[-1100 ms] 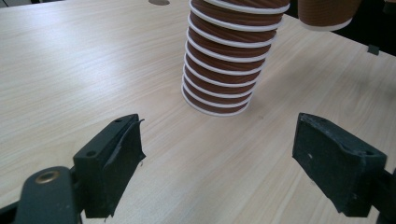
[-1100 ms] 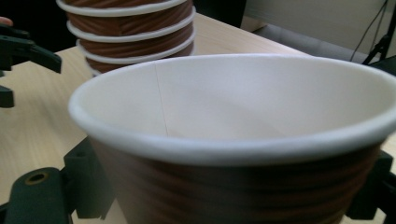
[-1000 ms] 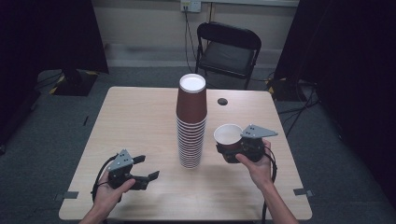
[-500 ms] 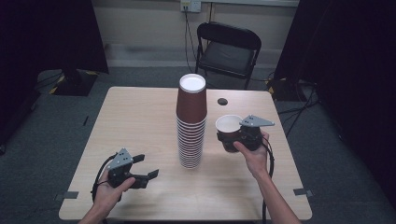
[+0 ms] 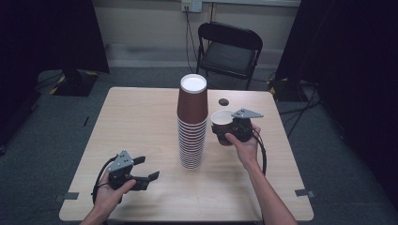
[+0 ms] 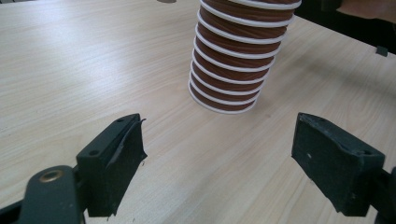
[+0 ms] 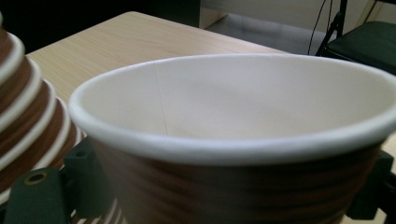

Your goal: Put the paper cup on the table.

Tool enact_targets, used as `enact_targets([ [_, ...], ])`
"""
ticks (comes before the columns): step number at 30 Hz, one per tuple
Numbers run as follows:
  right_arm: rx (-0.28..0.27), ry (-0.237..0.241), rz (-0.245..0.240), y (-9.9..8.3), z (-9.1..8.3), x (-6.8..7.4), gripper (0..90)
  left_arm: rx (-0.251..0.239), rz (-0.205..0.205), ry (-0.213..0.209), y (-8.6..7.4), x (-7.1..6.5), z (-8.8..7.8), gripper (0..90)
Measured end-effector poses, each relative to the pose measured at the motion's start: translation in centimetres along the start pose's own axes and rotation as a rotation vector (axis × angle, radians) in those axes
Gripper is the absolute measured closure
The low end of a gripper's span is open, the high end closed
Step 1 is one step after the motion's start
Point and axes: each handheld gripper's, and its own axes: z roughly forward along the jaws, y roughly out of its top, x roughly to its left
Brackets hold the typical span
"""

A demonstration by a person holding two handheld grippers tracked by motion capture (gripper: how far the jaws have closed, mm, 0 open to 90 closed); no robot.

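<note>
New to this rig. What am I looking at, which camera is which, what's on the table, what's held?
No robot arm: a person holds a two-jaw claw in each hand. The high view looks down on the wooden table; the other two cameras ride on the claws and look along their jaws. On the table stand a tall stack of brown paper cups and a small dark disc. The right claw grips a single brown cup, beside the stack. The left claw hangs open and empty near the table's front, its jaws wide apart.
</note>
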Motion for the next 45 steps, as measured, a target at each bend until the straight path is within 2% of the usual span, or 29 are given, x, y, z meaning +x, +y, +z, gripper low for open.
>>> enact_targets([
  [5,0.008,-0.006,0.012,-0.5,1.5,-0.1,11.7,0.000,-0.018,0.006,0.0,0.2,-0.1,16.7],
  [6,0.012,-0.017,0.017,-0.9,2.4,0.0,11.7,0.009,-0.023,0.017,-0.1,0.2,-0.1,16.7],
  [9,0.016,-0.024,0.033,-1.7,3.1,-0.1,11.7,0.012,-0.030,0.010,-0.2,0.2,0.0,17.0],
  [14,0.028,-0.028,0.048,-2.6,3.9,-0.3,11.6,0.021,-0.019,0.001,-0.3,0.0,0.2,17.0],
  [17,0.001,-0.048,0.039,-2.7,4.1,-0.3,11.6,0.028,-0.016,0.003,-0.3,-0.1,0.3,17.0],
  [21,-0.001,-0.036,0.032,-3.0,4.3,-0.3,11.5,0.024,-0.019,-0.005,-0.3,-0.1,0.3,17.0],
  [23,-0.019,-0.038,0.044,-3.3,4.1,-0.4,11.5,0.025,-0.017,-0.005,-0.3,-0.1,0.2,17.0],
  [25,-0.002,-0.046,0.035,-3.4,3.8,-0.3,11.7,0.022,-0.028,-0.009,-0.3,-0.1,0.2,17.0],
  [28,0.016,-0.035,0.028,-3.6,3.1,-0.4,11.7,0.017,-0.039,-0.014,-0.3,-0.1,0.1,17.1],
  [33,0.027,-0.033,0.016,-3.9,2.5,-0.3,11.7,0.022,-0.048,-0.015,-0.3,-0.1,0.2,17.0],
  [37,0.051,-0.044,0.008,-4.1,2.0,-0.1,11.7,0.025,-0.045,-0.014,-0.3,-0.2,0.2,17.1],
  [45,0.064,-0.047,0.004,-4.6,1.5,0.0,11.6,0.026,-0.051,-0.012,-0.4,-0.2,0.2,17.1],
])
